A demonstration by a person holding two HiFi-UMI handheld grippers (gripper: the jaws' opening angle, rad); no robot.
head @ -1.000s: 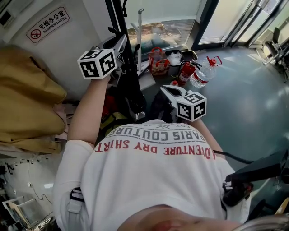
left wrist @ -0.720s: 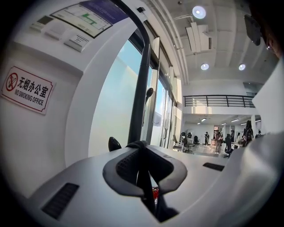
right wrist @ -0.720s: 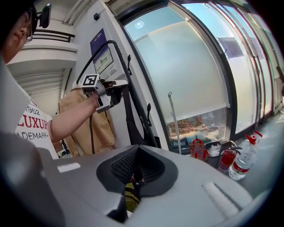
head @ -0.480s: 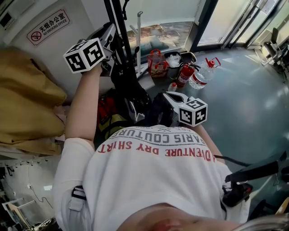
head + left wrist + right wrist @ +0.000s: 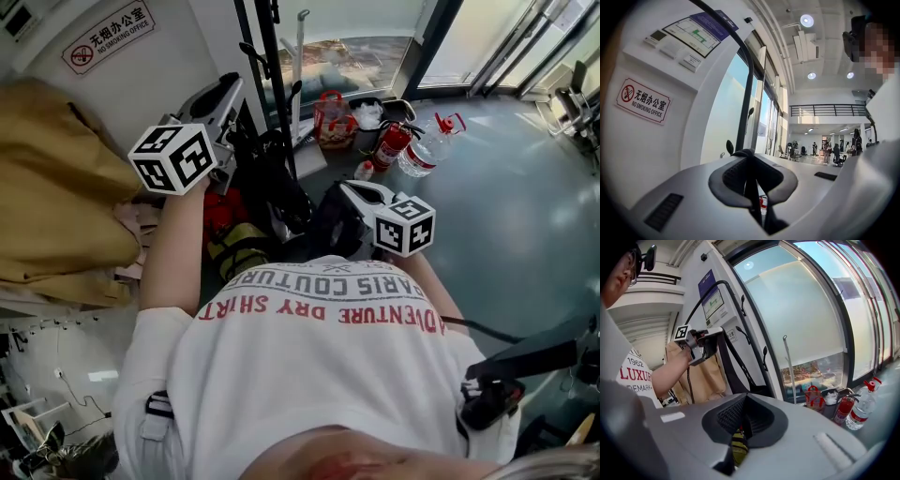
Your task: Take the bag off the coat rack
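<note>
Beside the glazed wall: removal of the bag from the coat rack, mid-step.

(a) Floor [image 5: 506, 216]. Bare and wide on the person's right, it is the best room for carrying the load away.

(b) Tan cloth heap [image 5: 56, 187]. It fills the left side against the wall with the no-smoking sign [image 5: 108, 37], so there is little room that way.

(c) Coat rack [image 5: 274, 75]. A black upright pole with short hooks, just ahead of the person. The hooks are the edges most likely to snag.

(d) Bag [image 5: 286, 192]. Black, hanging low at the foot of the pole, with its strap [image 5: 729, 364] running up to the raised left arm.

(e) Left tongs [image 5: 747, 159]. Closed on the strap and held high, just beside the pole. Whether the strap has cleared its hook cannot be told.

(f) Right tongs [image 5: 743, 416]. Closed on nothing, low and near the bag's body.

(g) Floor clutter behind the rack: red basket [image 5: 333, 117], fire extinguisher [image 5: 392, 145] and water bottle [image 5: 424, 150].

Judged step: the strap is secured and the lift-off is under way. The next move probably calls for drawing the strap up and outward from the pole, toward the person and then right, keeping it clear of the lower hooks. The right tongs could steady the bag so it does not swing into the clutter.
</note>
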